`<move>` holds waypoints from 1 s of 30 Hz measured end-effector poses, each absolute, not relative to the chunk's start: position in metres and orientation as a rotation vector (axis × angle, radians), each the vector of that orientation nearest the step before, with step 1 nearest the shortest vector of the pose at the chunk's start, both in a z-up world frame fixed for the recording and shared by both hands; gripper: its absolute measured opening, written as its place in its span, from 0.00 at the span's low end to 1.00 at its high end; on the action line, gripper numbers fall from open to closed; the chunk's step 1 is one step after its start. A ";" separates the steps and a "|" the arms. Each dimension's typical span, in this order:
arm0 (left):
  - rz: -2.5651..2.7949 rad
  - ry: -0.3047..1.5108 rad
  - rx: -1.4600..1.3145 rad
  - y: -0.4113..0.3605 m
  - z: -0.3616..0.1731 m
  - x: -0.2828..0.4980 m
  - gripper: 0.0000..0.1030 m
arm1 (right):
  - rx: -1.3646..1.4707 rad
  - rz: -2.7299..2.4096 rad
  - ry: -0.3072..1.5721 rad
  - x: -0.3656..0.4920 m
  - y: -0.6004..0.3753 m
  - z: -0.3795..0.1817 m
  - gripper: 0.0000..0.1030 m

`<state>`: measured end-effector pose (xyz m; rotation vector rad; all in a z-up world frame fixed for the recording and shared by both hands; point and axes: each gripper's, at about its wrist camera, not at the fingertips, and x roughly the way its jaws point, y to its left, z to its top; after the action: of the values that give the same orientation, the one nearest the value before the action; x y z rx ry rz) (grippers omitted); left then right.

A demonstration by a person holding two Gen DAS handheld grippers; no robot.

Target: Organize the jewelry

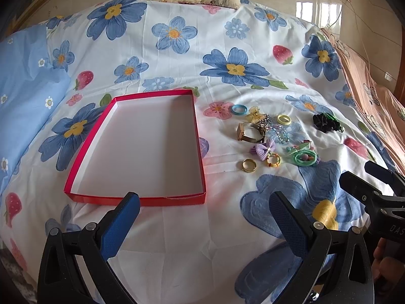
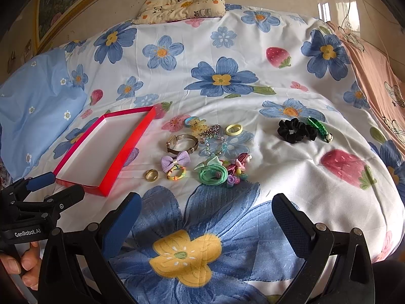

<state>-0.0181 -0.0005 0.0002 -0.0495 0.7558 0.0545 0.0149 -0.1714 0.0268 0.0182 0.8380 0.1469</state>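
box [image 1: 73, 174]: 1 | watch [image 2: 182, 143]: 1 | gold ring [image 2: 151, 175]: 1 | black scrunchie [image 2: 295, 129]: 1 | purple bow [image 2: 175, 160]: 1

Bed under a white quilt [image 2: 227, 40] printed with blue flowers and strawberries. On it, left: shallow red tray [image 1: 115, 197], white inside. Just right of the tray, a loose cluster: gold watch [image 2: 182, 143], plain gold ring [image 2: 151, 175], purple bow [image 2: 175, 161], bead chains [image 2: 214, 136], small coloured rings. Apart, further right: black scrunchie [image 2: 295, 129]. Panda-print pillow [image 2: 182, 5] at the far edge.
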 end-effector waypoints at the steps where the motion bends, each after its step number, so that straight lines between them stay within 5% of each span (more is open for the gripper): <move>1: 0.054 0.757 -0.050 0.000 0.001 -0.018 0.99 | 0.021 0.148 0.837 0.015 -0.172 0.027 1.00; 30: 0.064 0.747 -0.028 -0.005 0.003 -0.021 0.99 | 0.044 0.181 0.829 0.016 -0.171 0.036 1.00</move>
<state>-0.0211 -0.0055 0.0030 -0.0278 0.7472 0.0639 0.0159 -0.1705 0.0360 0.0443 0.8289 0.1805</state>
